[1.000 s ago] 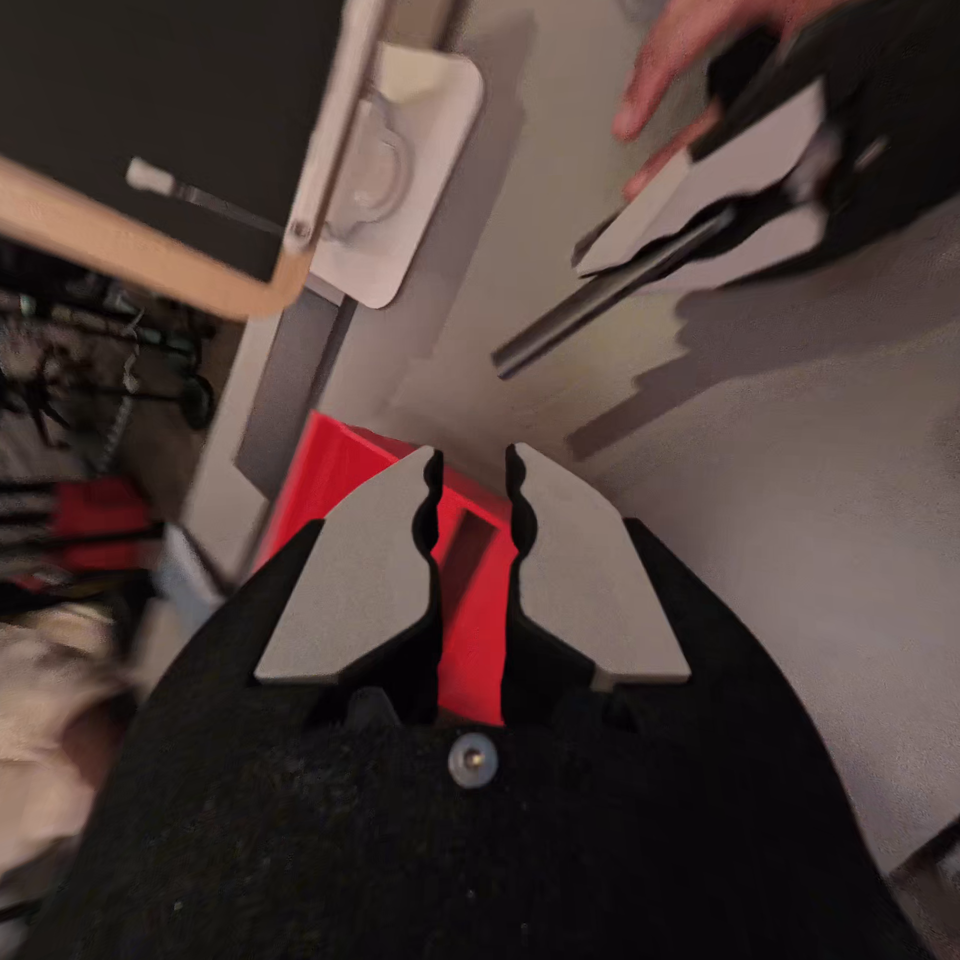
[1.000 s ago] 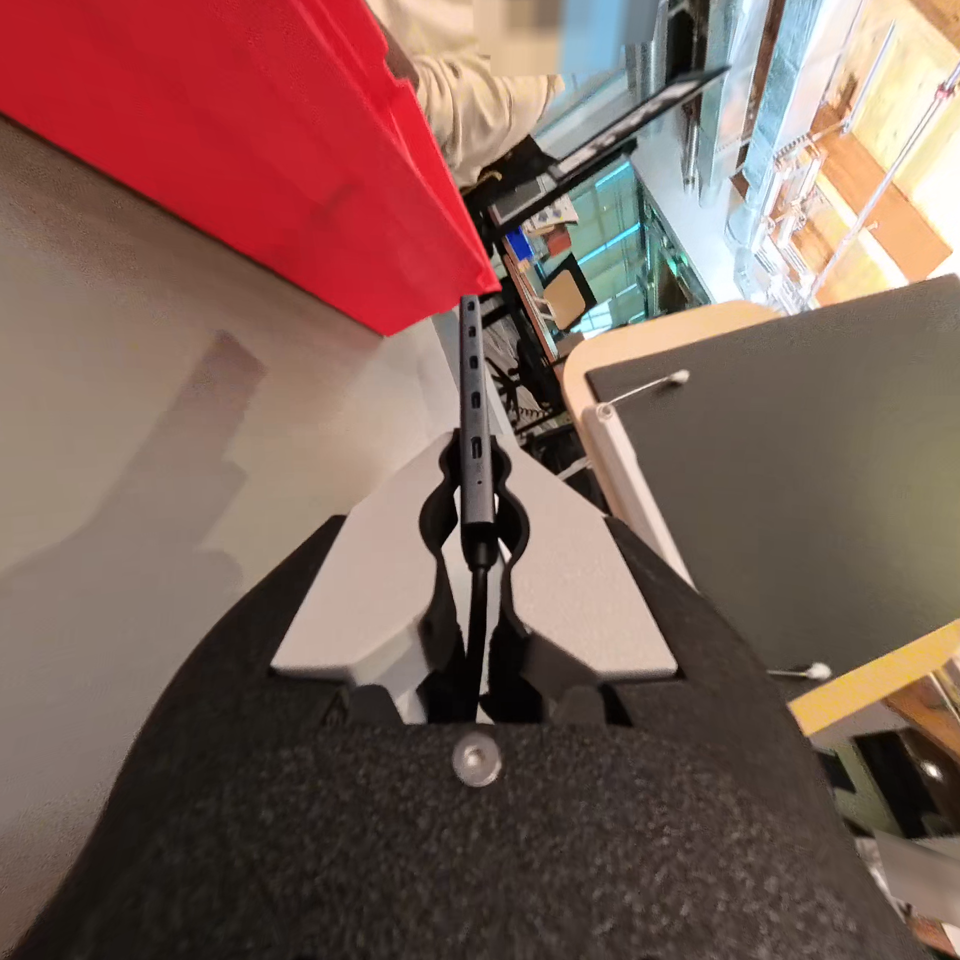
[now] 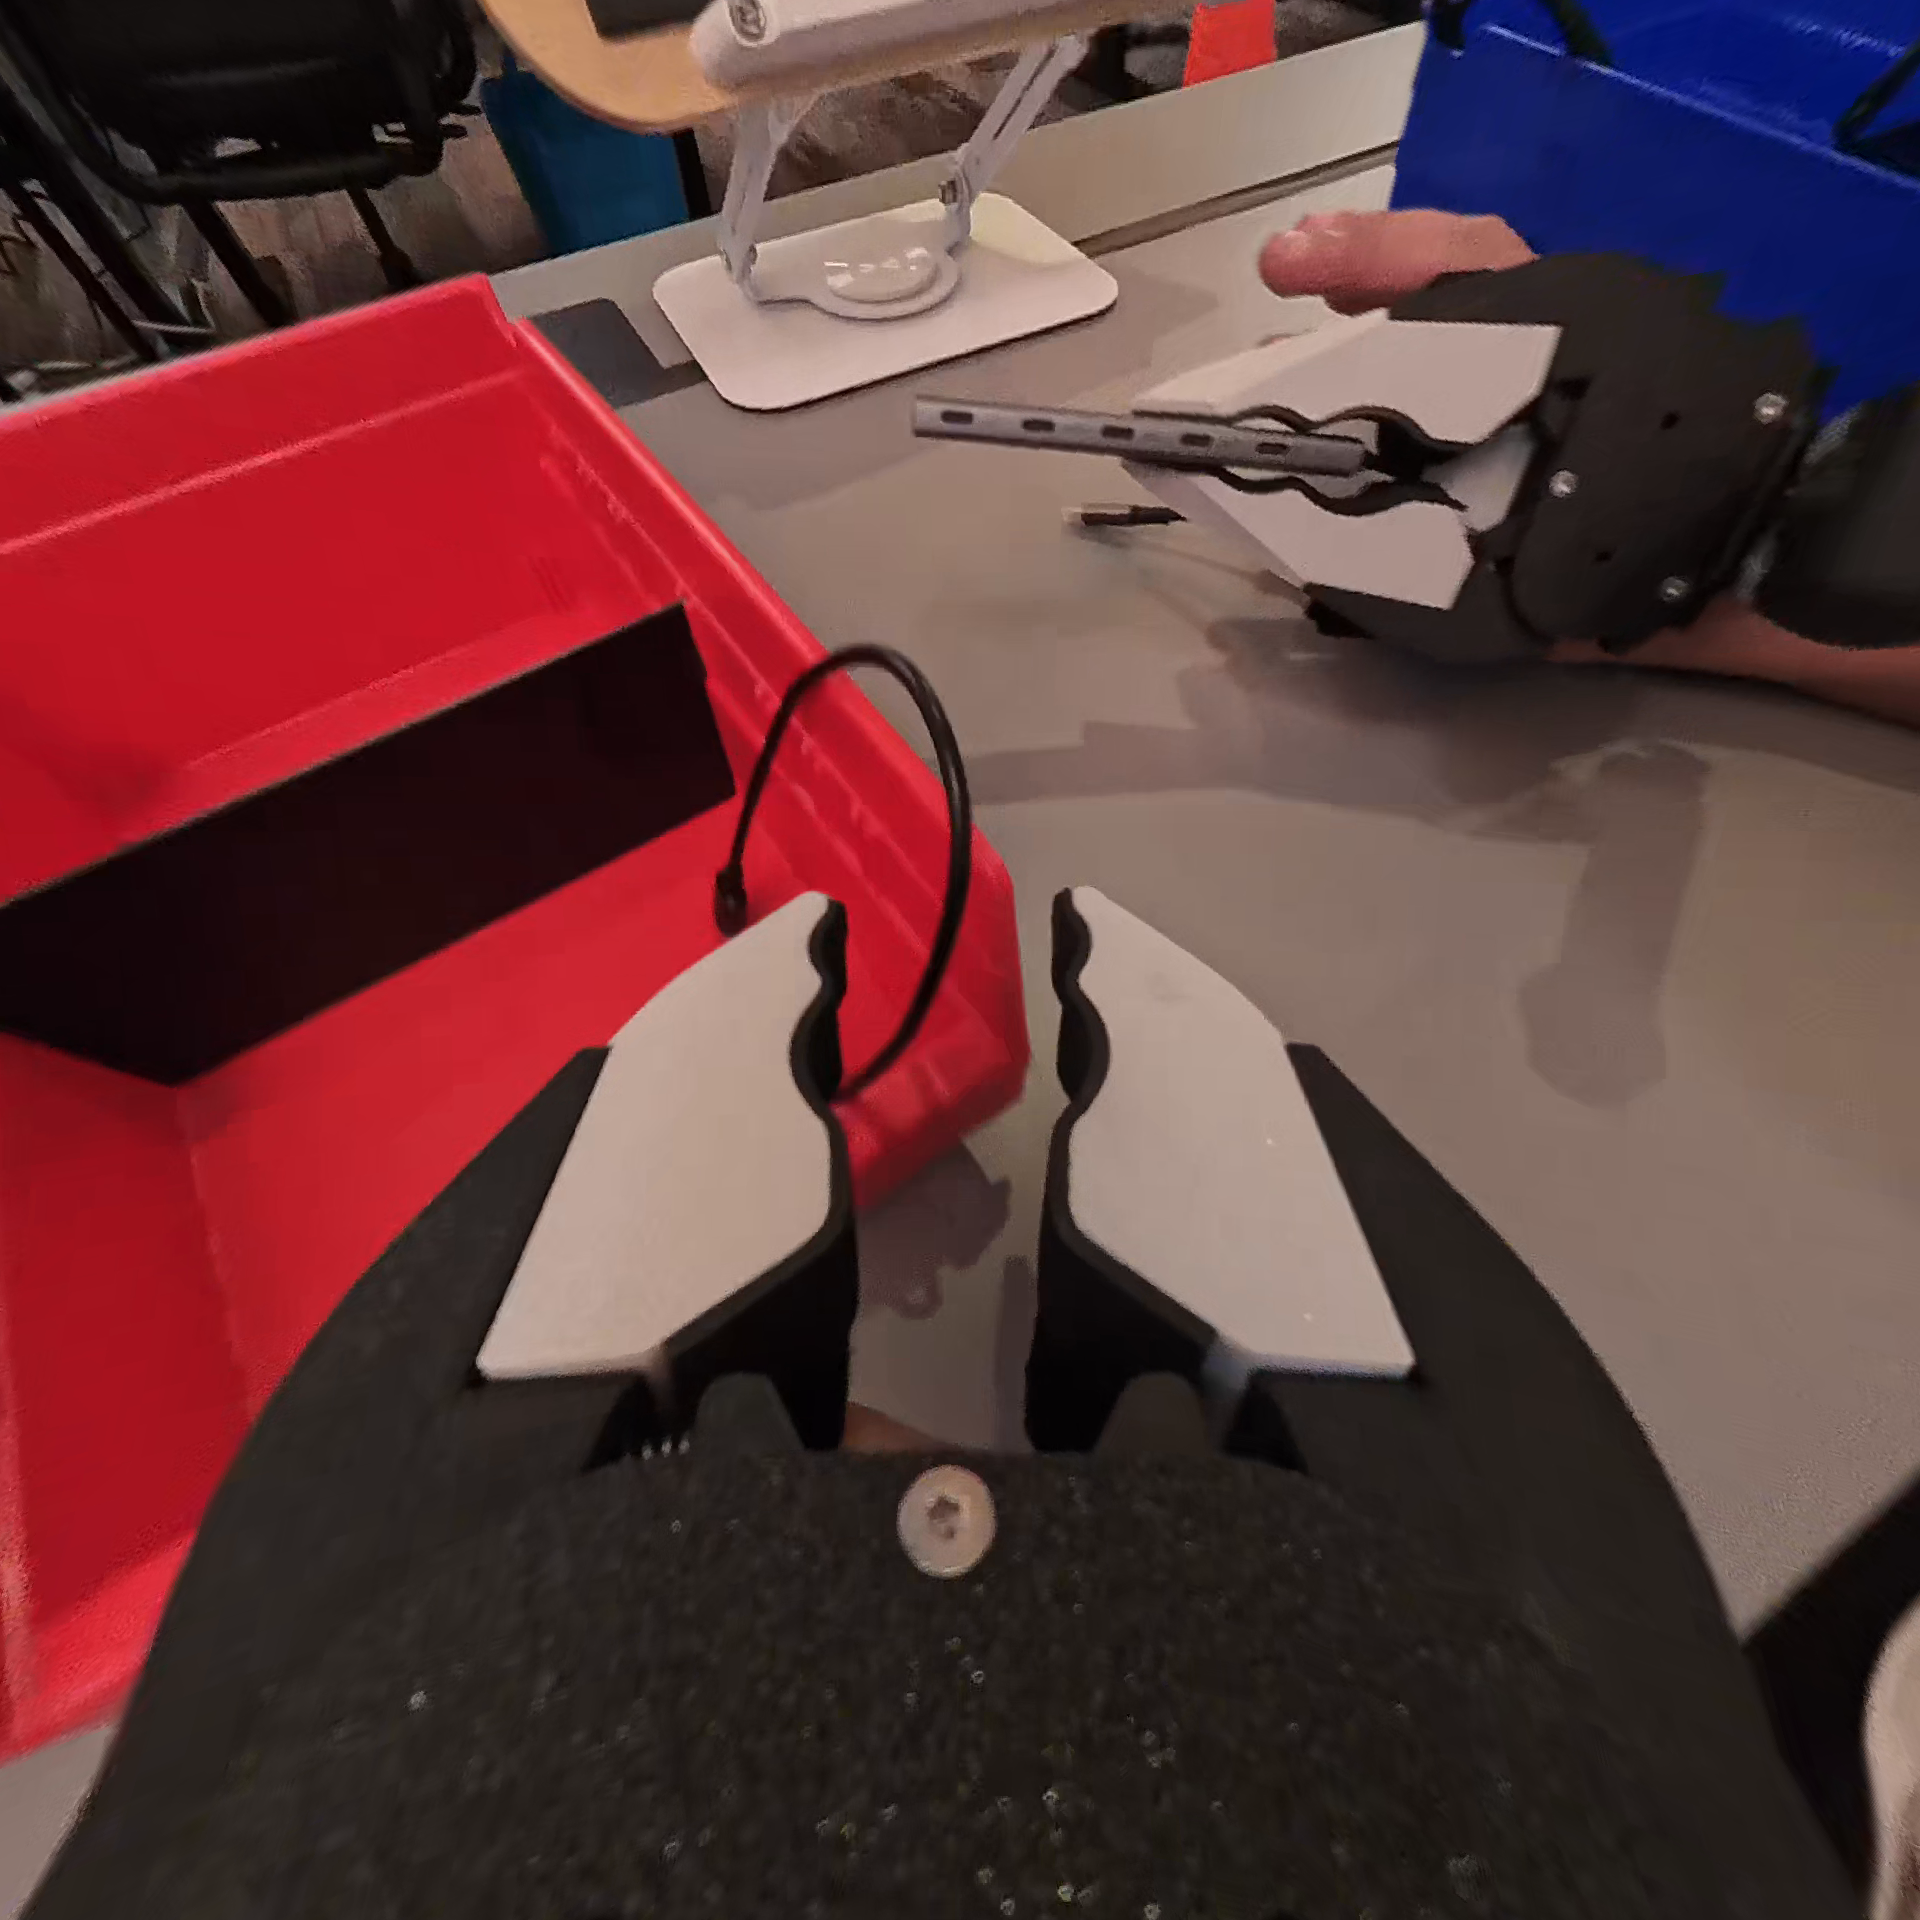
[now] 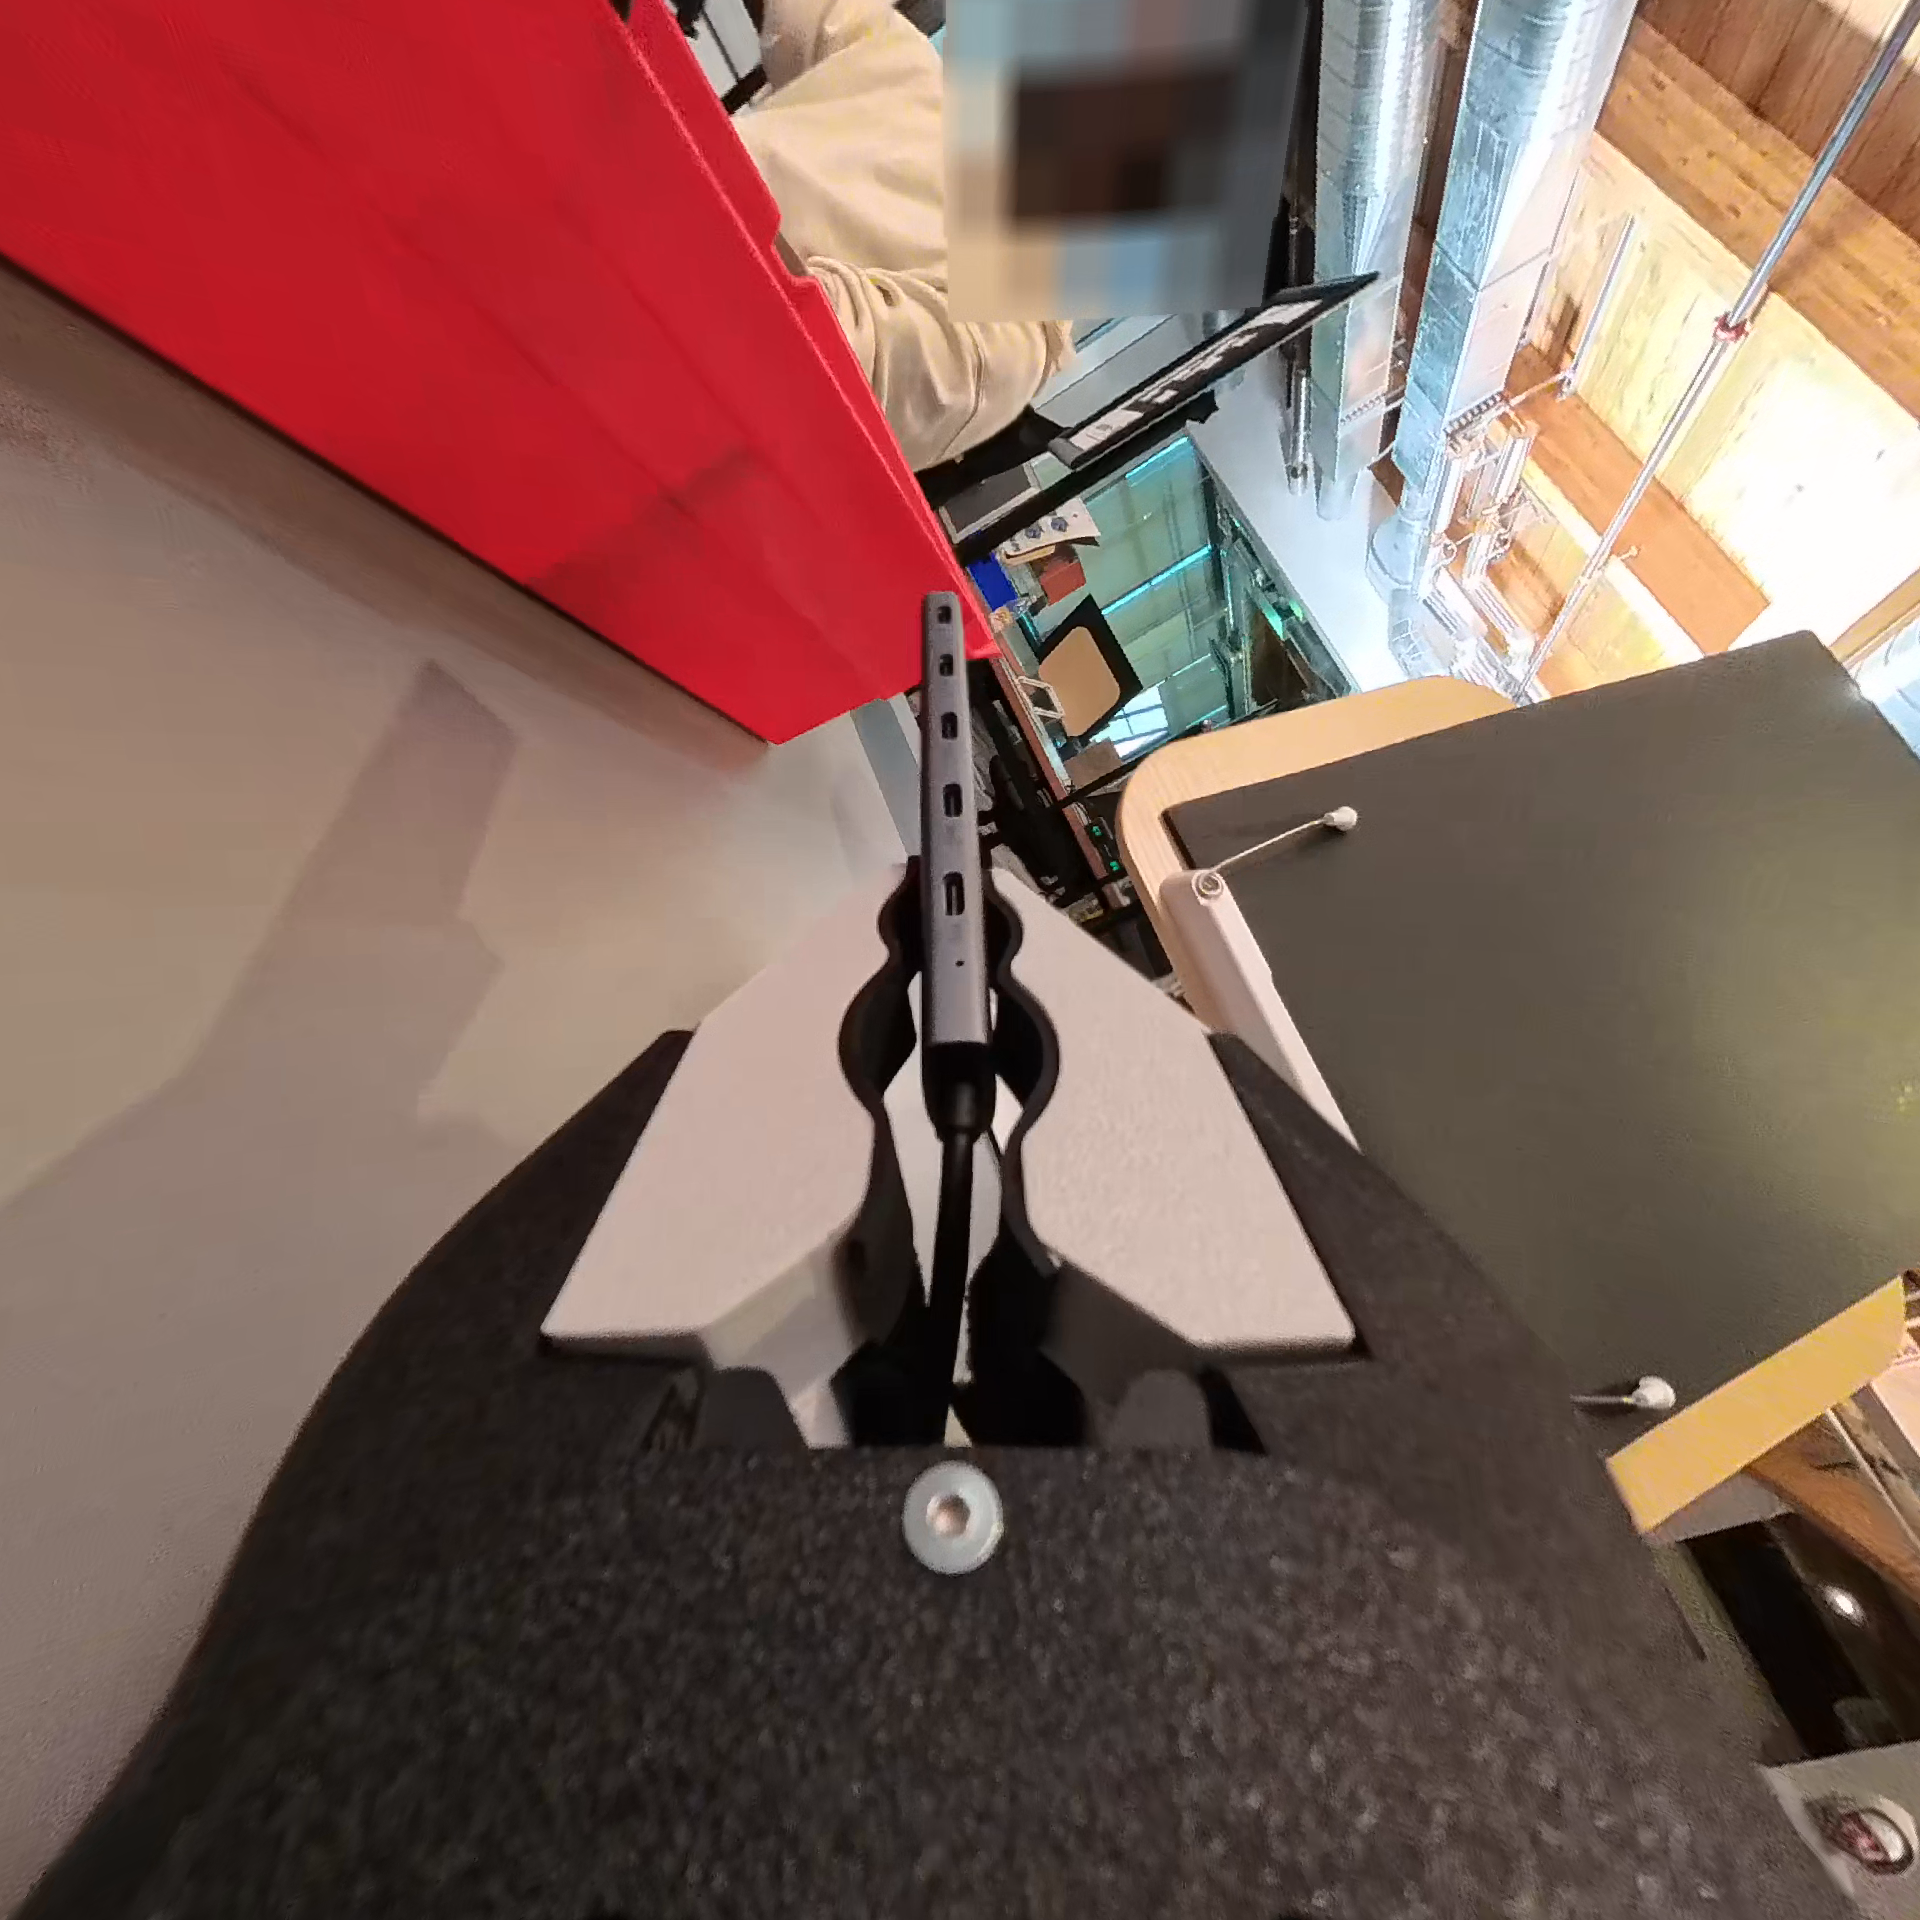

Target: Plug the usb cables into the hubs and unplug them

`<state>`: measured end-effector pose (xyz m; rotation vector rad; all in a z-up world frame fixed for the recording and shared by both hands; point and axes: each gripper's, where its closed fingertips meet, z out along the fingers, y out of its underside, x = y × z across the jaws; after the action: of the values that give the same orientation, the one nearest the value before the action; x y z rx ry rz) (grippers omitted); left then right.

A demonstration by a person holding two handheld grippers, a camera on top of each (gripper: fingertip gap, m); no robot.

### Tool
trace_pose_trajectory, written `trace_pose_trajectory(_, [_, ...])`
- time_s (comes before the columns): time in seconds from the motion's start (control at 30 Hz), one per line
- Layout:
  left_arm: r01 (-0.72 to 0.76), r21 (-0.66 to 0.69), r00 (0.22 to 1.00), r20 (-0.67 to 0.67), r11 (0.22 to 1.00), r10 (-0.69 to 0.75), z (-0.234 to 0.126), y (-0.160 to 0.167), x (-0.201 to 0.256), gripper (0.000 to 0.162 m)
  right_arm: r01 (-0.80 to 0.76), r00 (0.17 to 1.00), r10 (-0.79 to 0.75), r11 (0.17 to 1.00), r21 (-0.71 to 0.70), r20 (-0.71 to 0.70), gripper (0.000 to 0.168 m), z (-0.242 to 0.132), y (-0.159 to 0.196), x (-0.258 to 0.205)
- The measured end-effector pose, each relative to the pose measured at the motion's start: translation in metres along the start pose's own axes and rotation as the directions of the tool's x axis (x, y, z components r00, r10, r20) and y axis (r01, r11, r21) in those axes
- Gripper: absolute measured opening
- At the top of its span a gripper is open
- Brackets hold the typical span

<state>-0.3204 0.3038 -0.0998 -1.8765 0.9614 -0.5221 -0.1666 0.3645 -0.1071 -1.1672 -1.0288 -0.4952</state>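
Note:
My left gripper (image 3: 945, 920) is open and empty, low over the grey table (image 3: 1403, 987) at the near corner of a red bin (image 3: 312, 499). A thin black cable (image 3: 888, 660) arches over that corner. One end hangs by my left fingertip, and the other passes behind the left finger's inner edge. My right gripper (image 4: 951, 920) is shut on a slim grey hub with several ports (image 4: 948, 790), whose cable runs back between the fingers. In the left wrist view the right gripper (image 3: 1340, 457) holds the hub (image 3: 1081, 428) level above the table. A small plug (image 3: 1127, 514) lies under it.
A black panel (image 3: 364, 842) lies inside the red bin. A white stand (image 3: 883, 301) at the back carries a wood-edged black board (image 4: 1558, 987). A blue bin (image 3: 1662, 156) stands back right. A person's beige sleeve (image 4: 914, 343) shows beyond the red bin (image 4: 416, 312). About 15 cm separates my left fingertips from the black panel (image 3: 364, 842).
My left gripper has swung round and pulled back from the bin corner, and its jaws stand wider. The black cable loop now shows at its left finger. The right gripper still holds the hub.

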Motion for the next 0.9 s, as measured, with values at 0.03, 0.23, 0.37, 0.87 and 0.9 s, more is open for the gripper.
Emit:
trace_pose_trajectory(0.03, [0.004, 0.002, 1.000, 0.010, 1.000, -0.005, 0.006, -0.002, -0.002, 0.031, -0.010, 1.000, 0.010, 1.000, 0.000, -0.003, 0.005, 0.000, 0.000, 0.001])
trace_pose_trajectory(0.23, [-0.029, 0.056, 0.995, 0.102, 0.998, 0.023, 0.007, -0.003, 0.002, 0.010, -0.040, 0.999, 0.040, 0.999, 0.018, -0.016, 0.005, -0.001, -0.001, 0.006])
trace_pose_trajectory(0.37, [-0.090, 0.050, 0.971, 0.225, 0.995, 0.076, -0.010, -0.002, -0.008, 0.007, -0.044, 0.999, 0.044, 0.999, 0.017, -0.015, 0.006, -0.001, 0.000, 0.006])
trace_pose_trajectory(0.87, [-0.012, 0.094, 0.975, 0.223, 0.996, -0.010, -0.024, 0.008, -0.012, 0.006, -0.012, 1.000, 0.012, 1.000, 0.011, 0.021, 0.006, 0.000, 0.000, -0.004])
trace_pose_trajectory(0.9, [-0.017, 0.095, 0.974, 0.227, 0.995, -0.004, -0.025, 0.009, -0.013, 0.006, -0.009, 1.000, 0.008, 1.000, 0.012, 0.023, 0.006, 0.000, 0.000, -0.004])
